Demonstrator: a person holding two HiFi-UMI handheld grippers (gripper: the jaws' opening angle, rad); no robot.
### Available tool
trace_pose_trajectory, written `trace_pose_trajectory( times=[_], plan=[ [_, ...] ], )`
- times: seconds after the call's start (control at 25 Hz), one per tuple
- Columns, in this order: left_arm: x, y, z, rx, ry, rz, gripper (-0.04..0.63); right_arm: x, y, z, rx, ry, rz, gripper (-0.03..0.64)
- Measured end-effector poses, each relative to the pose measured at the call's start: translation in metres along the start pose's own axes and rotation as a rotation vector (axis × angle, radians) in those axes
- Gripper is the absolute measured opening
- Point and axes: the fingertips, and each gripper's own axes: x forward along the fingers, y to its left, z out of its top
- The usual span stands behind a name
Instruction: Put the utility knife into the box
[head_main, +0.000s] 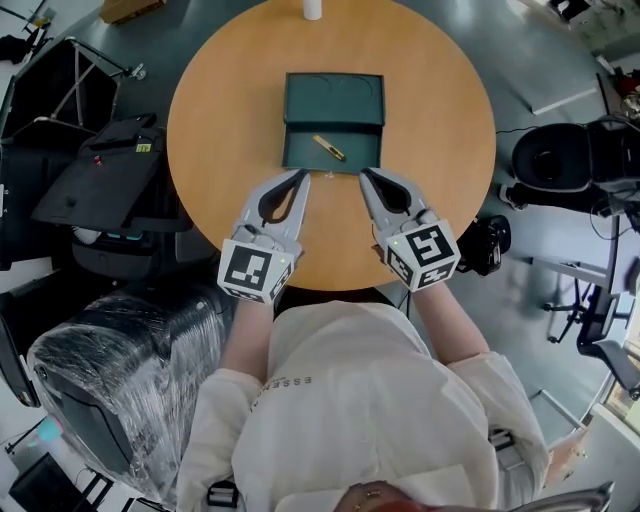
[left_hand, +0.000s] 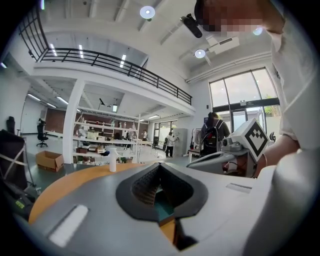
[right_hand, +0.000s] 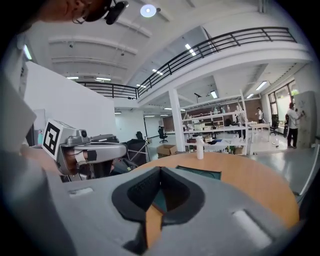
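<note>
A dark green box (head_main: 333, 160) lies open on the round wooden table (head_main: 220, 110), its lid folded back on the far side. The yellow utility knife (head_main: 329, 147) rests slanted inside the box's tray. My left gripper (head_main: 301, 176) is shut and empty, its tip just short of the box's near left corner. My right gripper (head_main: 365, 175) is likewise shut and empty, at the near right corner. In the left gripper view the left gripper (left_hand: 159, 167) has its jaws together, with a bit of green box beyond. The right gripper view shows the right gripper (right_hand: 160, 170) the same way.
A white spray bottle (head_main: 312, 8) stands at the table's far edge. Black cases and a tripod (head_main: 95, 150) crowd the floor to the left, with a plastic-wrapped chair (head_main: 110, 380) at near left. A black chair (head_main: 560, 155) stands to the right of the table.
</note>
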Motion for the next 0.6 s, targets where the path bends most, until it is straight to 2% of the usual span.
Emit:
trace_pose_trajectory(
  times=[0.24, 0.44, 0.6],
  plan=[
    [-0.026, -0.021, 0.004, 0.010, -0.025, -0.013, 0.015, -0.037, 0.014, -0.005, -0.010, -0.035, -0.067, -0.008],
    [-0.076, -0.043, -0.007, 0.008, -0.023, -0.029, 0.015, -0.065, 0.056, -0.018, -0.029, -0.033, -0.086, -0.008],
    [-0.124, -0.060, -0.015, -0.001, -0.015, -0.036, 0.015, -0.095, 0.097, -0.029, 0.015, -0.033, -0.098, -0.008]
  ],
)
